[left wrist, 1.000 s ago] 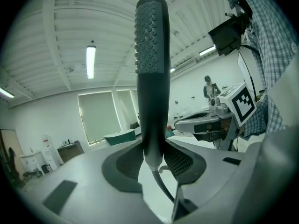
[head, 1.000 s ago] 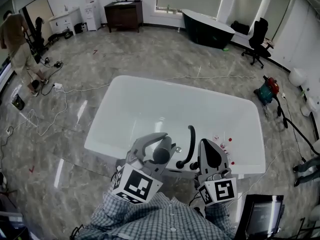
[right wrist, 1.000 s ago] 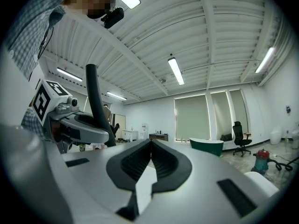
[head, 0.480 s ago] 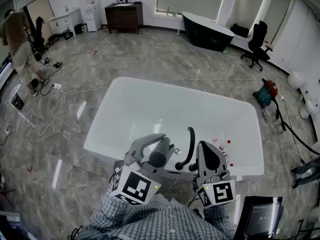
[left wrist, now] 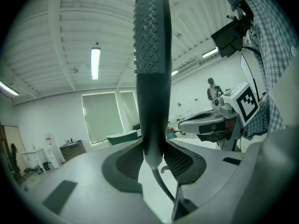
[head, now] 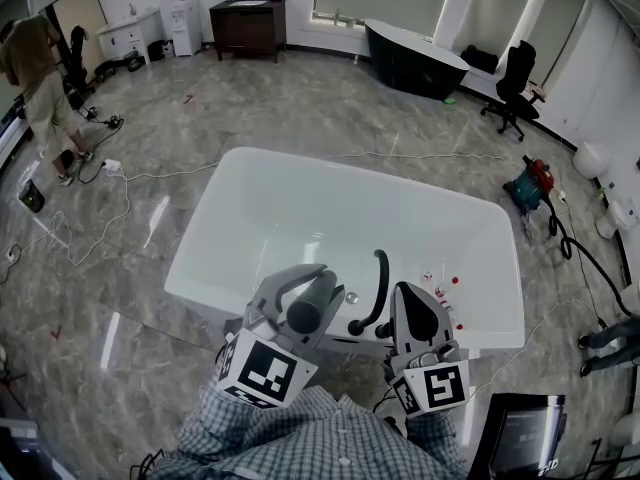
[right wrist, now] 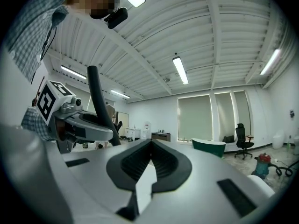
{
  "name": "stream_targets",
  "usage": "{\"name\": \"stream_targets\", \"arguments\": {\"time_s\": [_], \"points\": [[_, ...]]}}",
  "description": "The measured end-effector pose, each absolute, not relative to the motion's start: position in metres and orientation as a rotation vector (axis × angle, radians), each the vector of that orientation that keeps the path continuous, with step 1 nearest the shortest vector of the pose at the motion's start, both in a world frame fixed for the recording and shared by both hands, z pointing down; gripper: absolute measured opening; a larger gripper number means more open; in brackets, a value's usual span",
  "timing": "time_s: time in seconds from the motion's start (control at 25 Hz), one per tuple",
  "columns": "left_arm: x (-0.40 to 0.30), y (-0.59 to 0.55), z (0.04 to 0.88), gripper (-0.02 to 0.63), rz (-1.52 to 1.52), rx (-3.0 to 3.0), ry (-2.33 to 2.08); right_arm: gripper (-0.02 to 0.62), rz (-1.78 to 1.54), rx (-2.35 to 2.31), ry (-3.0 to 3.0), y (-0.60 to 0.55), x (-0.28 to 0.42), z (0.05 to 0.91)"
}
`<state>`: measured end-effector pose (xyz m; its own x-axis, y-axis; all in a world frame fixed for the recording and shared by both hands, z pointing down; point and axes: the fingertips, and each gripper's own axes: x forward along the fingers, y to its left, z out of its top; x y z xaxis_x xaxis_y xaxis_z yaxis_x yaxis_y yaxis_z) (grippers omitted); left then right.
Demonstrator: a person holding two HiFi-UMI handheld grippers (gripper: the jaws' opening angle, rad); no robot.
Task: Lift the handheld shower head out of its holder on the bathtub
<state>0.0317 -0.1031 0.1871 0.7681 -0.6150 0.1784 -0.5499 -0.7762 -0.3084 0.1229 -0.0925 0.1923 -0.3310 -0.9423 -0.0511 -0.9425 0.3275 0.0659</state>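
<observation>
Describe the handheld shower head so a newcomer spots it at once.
Find the white bathtub in the middle of the floor; at its near rim the left gripper clamps the shower head. It is a straight dark-grey wand with a nubbed face, unlike the thin black hooked spout just right of it.

- Left tool: held low on the person's left and tilted forward and upward. The jaws are closed on the handle of the shower head, which stands upright between the pads with its studded face towards the tool's camera.
- Right tool: just beside the left tool, also tilted forward and upward. The jaws are together with the pad tips touching and nothing between them.
- Forearms: both in checked sleeves, drawn in close to the body at the bottom of the head view.
</observation>
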Motion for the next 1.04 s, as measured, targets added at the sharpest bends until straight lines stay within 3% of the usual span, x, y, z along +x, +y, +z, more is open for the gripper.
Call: {"name": "stream_targets", "arguments": {"time_s": [1.04], "points": [[0.019,-0.113,0.187,0.126,-0.385,-2.722,0.958,0.015,0.148,-1.814,2.622,-0.095,0.115,0.196]]}}
